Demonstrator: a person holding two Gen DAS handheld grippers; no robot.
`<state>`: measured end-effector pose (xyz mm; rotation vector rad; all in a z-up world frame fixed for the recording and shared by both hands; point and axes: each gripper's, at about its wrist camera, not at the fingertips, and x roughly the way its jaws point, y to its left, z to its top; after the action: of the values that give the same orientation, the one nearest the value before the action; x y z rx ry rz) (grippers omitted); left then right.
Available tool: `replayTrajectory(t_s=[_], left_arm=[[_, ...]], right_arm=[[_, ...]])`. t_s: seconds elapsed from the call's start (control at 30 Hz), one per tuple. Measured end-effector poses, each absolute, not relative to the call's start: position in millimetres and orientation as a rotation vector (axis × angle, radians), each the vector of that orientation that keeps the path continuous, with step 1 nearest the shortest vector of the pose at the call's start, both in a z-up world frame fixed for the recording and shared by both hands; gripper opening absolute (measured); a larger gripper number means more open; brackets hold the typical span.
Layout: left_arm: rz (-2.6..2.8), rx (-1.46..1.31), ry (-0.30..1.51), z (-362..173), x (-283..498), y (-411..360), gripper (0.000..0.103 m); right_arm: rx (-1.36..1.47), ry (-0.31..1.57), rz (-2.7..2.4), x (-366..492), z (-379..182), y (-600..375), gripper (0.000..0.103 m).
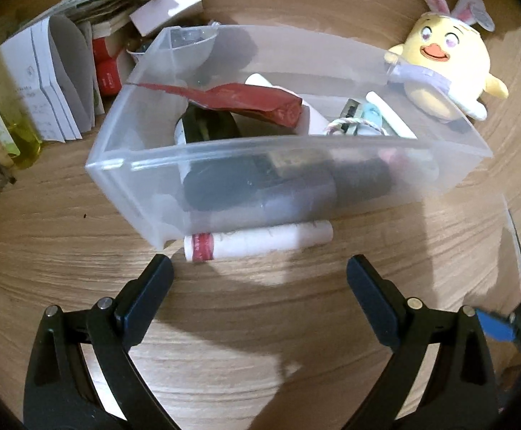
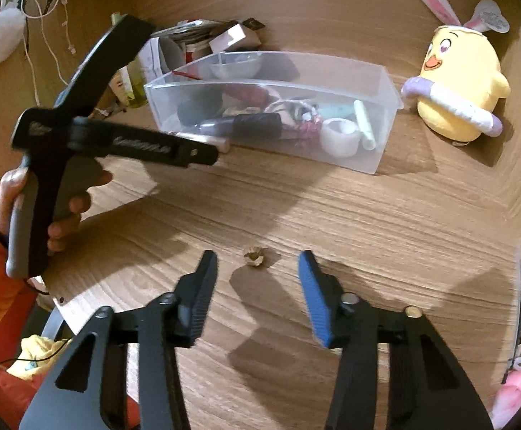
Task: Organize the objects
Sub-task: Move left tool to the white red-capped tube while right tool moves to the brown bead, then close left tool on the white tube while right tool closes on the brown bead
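A clear plastic bin [image 1: 439,165] stands on the wooden table and holds several small items, among them a red packet [image 1: 246,98] and a dark bottle. A white tube with a red band [image 1: 260,242] lies on the table against the bin's near wall. My left gripper [image 1: 260,268] is open and empty just in front of that tube. In the right wrist view the bin [image 2: 375,150] is farther off. My right gripper [image 2: 256,261] is open and empty, with a small brown crumpled object [image 2: 256,256] on the table between its fingertips.
A yellow duck plush with rabbit ears [image 1: 446,61] sits right of the bin, also in the right wrist view [image 2: 461,82]. Booklets and small boxes [image 1: 63,79] pile up at the left behind it. A pink-ended stick [image 2: 515,369] lies at the right edge.
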<state>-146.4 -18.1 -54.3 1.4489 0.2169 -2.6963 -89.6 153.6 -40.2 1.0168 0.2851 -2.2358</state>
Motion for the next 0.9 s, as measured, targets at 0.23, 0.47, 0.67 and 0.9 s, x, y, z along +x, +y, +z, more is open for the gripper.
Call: replayTrajectory(t_s=[0.23, 0.47, 0.67, 0.9], left_arm=[[-2.670, 1.430, 0.229, -54.8, -155.1, -12.5, 0.099], [-2.624, 1.395, 0.219, -57.2, -163.2, -10.7, 0.099], [-2.622, 1.365, 0.261, -56.0, -159.2, -16.8, 0.092], [-2.646, 1.364, 0.238, -54.5, -149.0, -15.8, 0.084]], right_arm=[[1.022, 0.317, -2.235, -88.9, -43.4, 146.4, 0.025], [1.016, 0.294, -2.264, -89.7, -45.3, 143.6, 0.012], [1.017, 0.258, -2.267, -88.8, -45.1, 146.0, 0.012], [1.015, 0.219, -2.278, -93.0, -41.6, 152.3, 0.012]])
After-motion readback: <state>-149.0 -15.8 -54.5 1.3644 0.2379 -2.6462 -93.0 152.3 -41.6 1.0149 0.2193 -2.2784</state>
